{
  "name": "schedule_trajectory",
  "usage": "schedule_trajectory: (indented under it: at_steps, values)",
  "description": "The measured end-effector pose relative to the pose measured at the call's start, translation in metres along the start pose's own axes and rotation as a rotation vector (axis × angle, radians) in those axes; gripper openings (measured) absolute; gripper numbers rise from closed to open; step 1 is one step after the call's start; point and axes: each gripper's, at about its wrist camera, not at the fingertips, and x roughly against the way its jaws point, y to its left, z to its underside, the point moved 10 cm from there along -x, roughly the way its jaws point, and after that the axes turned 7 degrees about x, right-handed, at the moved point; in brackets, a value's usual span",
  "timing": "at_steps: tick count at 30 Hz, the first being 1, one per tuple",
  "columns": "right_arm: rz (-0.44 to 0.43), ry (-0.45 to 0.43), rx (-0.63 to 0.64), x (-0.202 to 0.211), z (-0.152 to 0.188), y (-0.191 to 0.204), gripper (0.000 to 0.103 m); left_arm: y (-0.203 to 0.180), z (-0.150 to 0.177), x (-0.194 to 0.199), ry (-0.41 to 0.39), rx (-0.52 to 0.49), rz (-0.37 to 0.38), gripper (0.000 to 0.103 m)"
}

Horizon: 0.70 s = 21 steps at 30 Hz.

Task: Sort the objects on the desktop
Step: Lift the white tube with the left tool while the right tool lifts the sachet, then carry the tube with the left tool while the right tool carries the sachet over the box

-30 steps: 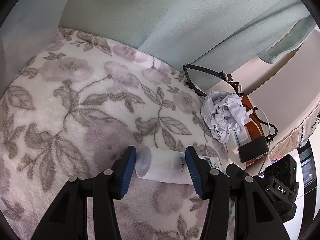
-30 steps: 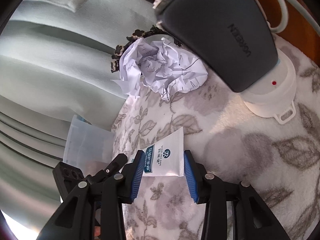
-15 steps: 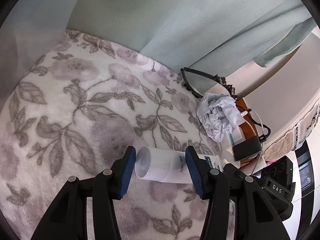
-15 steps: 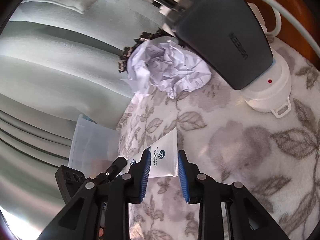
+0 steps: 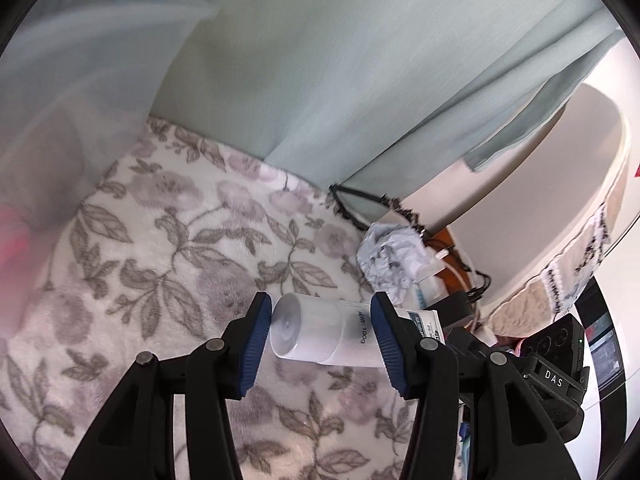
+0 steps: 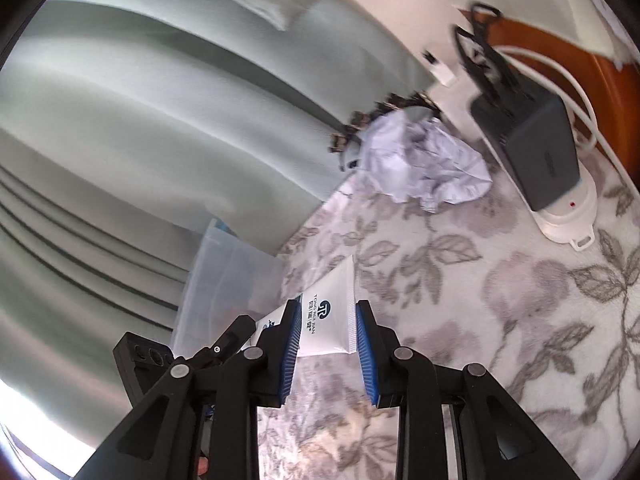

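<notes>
A white cream tube is held by both grippers above the floral cloth (image 5: pixel 160 264). My left gripper (image 5: pixel 320 340) is shut on the tube's cap end (image 5: pixel 308 332), in the left wrist view. My right gripper (image 6: pixel 326 344) is shut on the tube's flat tail (image 6: pixel 332 316), in the right wrist view. A crumpled paper ball (image 5: pixel 388 260) lies at the far right of the cloth; it also shows in the right wrist view (image 6: pixel 424 160). A translucent plastic bin (image 6: pixel 224 280) stands at the left by the curtain.
A dark charger block (image 6: pixel 536 148) sits on a white power strip (image 6: pixel 568 216) with cables at the right. A black beaded headband (image 5: pixel 372 204) lies behind the paper. A pale green curtain (image 5: pixel 320 60) hangs at the back. The bin's wall (image 5: pixel 60 100) fills the left.
Both grippers have risen with the tube and pulled back from the charger and paper. The right jaws closed onto the tube's tail. The bin has come into the left wrist view.
</notes>
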Motion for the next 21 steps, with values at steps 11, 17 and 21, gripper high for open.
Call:
schedule_trajectory:
  at_steps: [11,17,21]
  values:
    - [-0.048,-0.015,0.115,0.011,0.001,0.058,0.030,-0.013,-0.014,0.061,-0.112,-0.017,0.024,0.053]
    - [-0.089,-0.019,0.179,0.012,-0.001,0.096,0.030,-0.015,-0.029,0.096,-0.180,-0.026,0.025,0.053]
    - [-0.117,-0.018,0.212,0.006,0.000,0.120,0.030,-0.014,-0.041,0.119,-0.224,-0.039,0.016,0.053]
